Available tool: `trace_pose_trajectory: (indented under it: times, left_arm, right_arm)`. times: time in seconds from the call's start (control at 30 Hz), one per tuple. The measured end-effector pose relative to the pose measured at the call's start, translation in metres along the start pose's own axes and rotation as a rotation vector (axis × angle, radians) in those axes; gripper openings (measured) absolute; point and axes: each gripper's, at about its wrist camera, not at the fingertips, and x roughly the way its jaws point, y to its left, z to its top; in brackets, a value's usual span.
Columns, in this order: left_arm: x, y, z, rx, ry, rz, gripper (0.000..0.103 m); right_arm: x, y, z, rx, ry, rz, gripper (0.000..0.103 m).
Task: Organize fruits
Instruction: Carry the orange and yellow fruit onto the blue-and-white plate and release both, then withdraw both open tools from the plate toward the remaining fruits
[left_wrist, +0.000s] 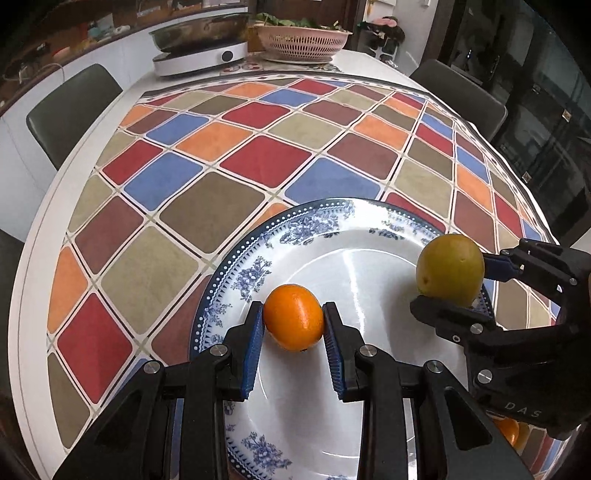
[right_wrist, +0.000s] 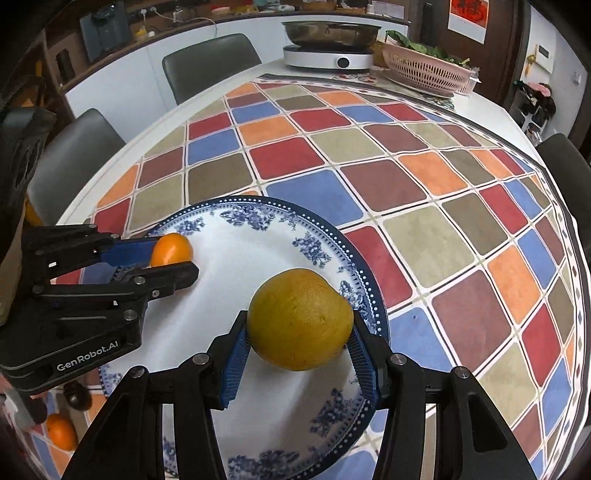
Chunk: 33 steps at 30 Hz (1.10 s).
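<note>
A blue-and-white patterned plate (left_wrist: 258, 258) lies on the checkered tablecloth; it also shows in the right wrist view (right_wrist: 258, 210). My left gripper (left_wrist: 293, 321) is shut on a small orange fruit (left_wrist: 293, 317) over the plate's left part; both show in the right wrist view, gripper (right_wrist: 184, 258) and orange (right_wrist: 171, 249). My right gripper (right_wrist: 299, 332) is shut on a larger yellow-green fruit (right_wrist: 299, 319) over the plate's right rim, also seen in the left wrist view, gripper (left_wrist: 454, 280) and fruit (left_wrist: 450, 269).
Another orange (right_wrist: 61, 432) and a dark fruit (right_wrist: 75, 395) lie on the cloth near the front left. At the table's far end stand an induction cooker with a pan (left_wrist: 201, 44) and a pink basket of greens (left_wrist: 303, 38). Grey chairs (right_wrist: 210, 62) surround the table.
</note>
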Motion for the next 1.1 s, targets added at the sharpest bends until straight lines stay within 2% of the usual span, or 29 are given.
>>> trace_pose_trajectory:
  times: [0.13,0.2,0.27,0.3,0.37,0.57,0.67,0.8,0.93,1.1]
  left_arm:
    - [0.002,0.001,0.001,-0.003,0.011,0.001,0.032]
    - [0.001,0.001,0.000,-0.006,0.015,-0.014,0.038]
    - [-0.002,0.001,0.000,-0.006,0.007,-0.011,0.053]
    - [-0.004,0.000,0.000,-0.002,0.000,0.003,0.055]
    - [-0.008,-0.001,-0.001,0.015,-0.011,0.017,0.055]
    - [-0.034,-0.004,-0.008,0.063,-0.044,0.056,0.057]
    - [-0.052,-0.008,-0.013,0.076,-0.075,0.084,0.059]
    - [-0.082,-0.012,-0.024,0.060,-0.120,0.083,0.059]
    - [-0.115,-0.020,-0.037,0.051,-0.176,0.098,0.065]
    - [-0.152,-0.030,-0.059,0.063,-0.245,0.114,0.070]
  right_arm:
    - [0.003,-0.001,0.001,0.000,0.004,0.000,0.052]
    - [0.003,-0.001,0.001,0.006,0.005,-0.001,0.052]
    - [0.004,0.000,0.000,0.004,0.009,-0.003,0.053]
    - [0.003,0.000,0.000,0.000,0.009,-0.004,0.053]
    - [0.000,0.001,-0.001,-0.004,-0.004,-0.011,0.057]
    - [-0.019,0.003,-0.004,-0.008,-0.051,-0.033,0.057]
    - [-0.037,0.006,-0.008,-0.012,-0.093,-0.049,0.057]
    - [-0.066,0.013,-0.014,-0.011,-0.161,-0.059,0.057]
    - [-0.094,0.018,-0.024,0.008,-0.215,-0.049,0.066]
    - [-0.126,0.026,-0.040,0.027,-0.265,-0.047,0.069]
